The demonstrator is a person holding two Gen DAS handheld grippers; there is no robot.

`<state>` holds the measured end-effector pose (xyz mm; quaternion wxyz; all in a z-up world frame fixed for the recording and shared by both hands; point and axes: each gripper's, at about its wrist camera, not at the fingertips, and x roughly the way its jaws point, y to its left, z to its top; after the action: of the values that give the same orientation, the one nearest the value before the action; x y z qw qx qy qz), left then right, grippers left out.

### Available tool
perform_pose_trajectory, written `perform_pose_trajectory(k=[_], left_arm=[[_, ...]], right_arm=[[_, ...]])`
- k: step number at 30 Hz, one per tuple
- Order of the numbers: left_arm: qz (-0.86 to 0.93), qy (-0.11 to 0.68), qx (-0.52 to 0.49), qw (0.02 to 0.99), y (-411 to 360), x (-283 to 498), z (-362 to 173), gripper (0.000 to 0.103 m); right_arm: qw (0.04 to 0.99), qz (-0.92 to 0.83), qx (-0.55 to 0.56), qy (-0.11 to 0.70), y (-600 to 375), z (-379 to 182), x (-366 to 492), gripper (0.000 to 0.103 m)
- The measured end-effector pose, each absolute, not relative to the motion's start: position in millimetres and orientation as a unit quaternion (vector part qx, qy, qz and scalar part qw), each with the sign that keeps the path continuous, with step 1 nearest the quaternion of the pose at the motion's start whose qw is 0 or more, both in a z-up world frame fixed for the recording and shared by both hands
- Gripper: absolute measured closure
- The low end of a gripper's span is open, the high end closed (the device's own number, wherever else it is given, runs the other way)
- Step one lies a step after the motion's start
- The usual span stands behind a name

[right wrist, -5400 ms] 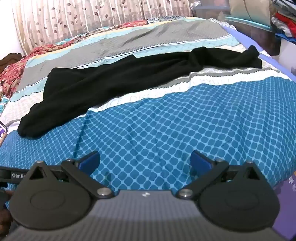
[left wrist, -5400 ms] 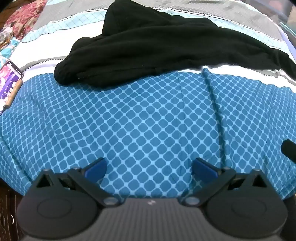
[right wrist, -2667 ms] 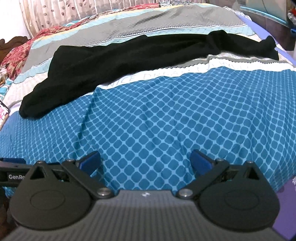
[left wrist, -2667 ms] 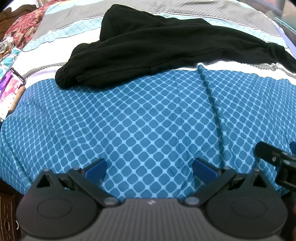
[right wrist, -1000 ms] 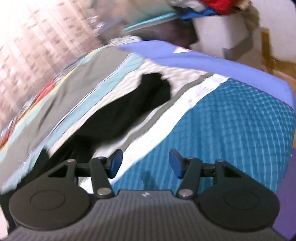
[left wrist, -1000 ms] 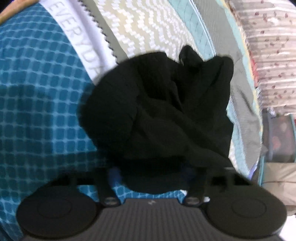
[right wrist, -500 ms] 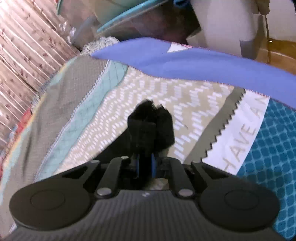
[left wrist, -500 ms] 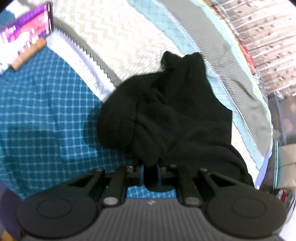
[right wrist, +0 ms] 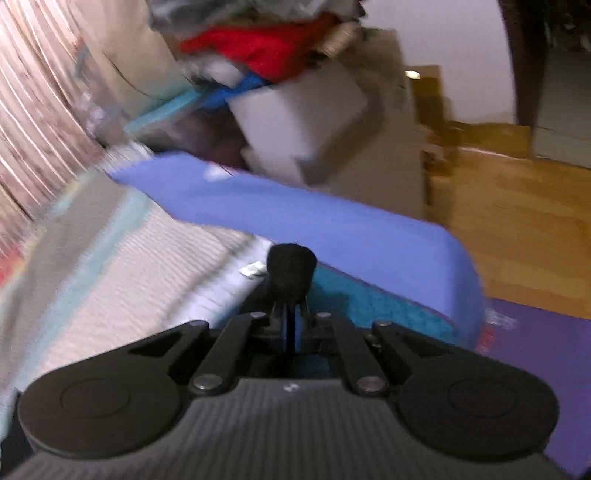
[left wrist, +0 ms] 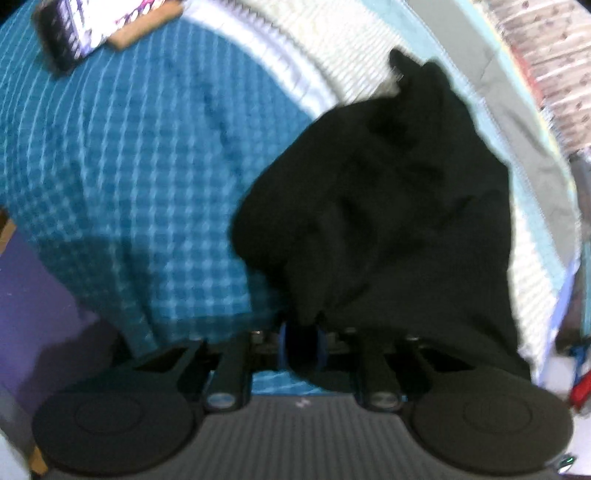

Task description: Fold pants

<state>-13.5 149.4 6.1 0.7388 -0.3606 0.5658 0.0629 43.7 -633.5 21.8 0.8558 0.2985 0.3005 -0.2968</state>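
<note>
Bed w/ blue checked cover (left wrist: 140,155); phone (left wrist: 66,29) on its far-left corner, next to a brown strip, blurry. Right cam: purple bed edge (right wrist: 332,218), wood floor (right wrist: 517,229), red cloth (right wrist: 266,44) atop a pile, striped curtain (right wrist: 33,92).

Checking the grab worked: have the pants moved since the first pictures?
Yes. The pants lay stretched across the bedspread's grey stripes; now they are bunched toward the blue checks, one end in each gripper.

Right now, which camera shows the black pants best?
The left wrist view: the black pants fill it, bunched on the bedspread. The right wrist view shows only a small black tuft pinched in that gripper.
</note>
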Motion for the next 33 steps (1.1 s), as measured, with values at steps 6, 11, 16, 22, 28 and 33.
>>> perform_pose_trajectory(k=[6,11,16,22,28,33], left_arm=[[0.04,0.529,-0.354,0.771,167,-48,26,0.057],[0.081,0.483,-0.28,0.825,197,-41,69,0.054],[0.083,0.436,-0.16,0.882,181,58,98,0.016],[0.008,0.434,-0.091,0.896,128,187,65,0.001],[-0.043,0.442,-0.129,0.887,112,211,22,0.075],[-0.08,0.341,-0.051,0.935,94,109,43,0.083]], right_arm=[[0.839,-0.363,0.309,0.263,-620,36,20,0.051],[0.879,-0.274,0.304,0.244,-590,77,39,0.051],[0.922,-0.108,0.253,0.273,-510,107,96,0.051],[0.921,0.016,0.19,0.34,-406,103,198,0.051],[0.922,0.114,0.054,0.367,-278,114,312,0.051],[0.885,0.281,-0.071,0.365,-129,110,371,0.046]])
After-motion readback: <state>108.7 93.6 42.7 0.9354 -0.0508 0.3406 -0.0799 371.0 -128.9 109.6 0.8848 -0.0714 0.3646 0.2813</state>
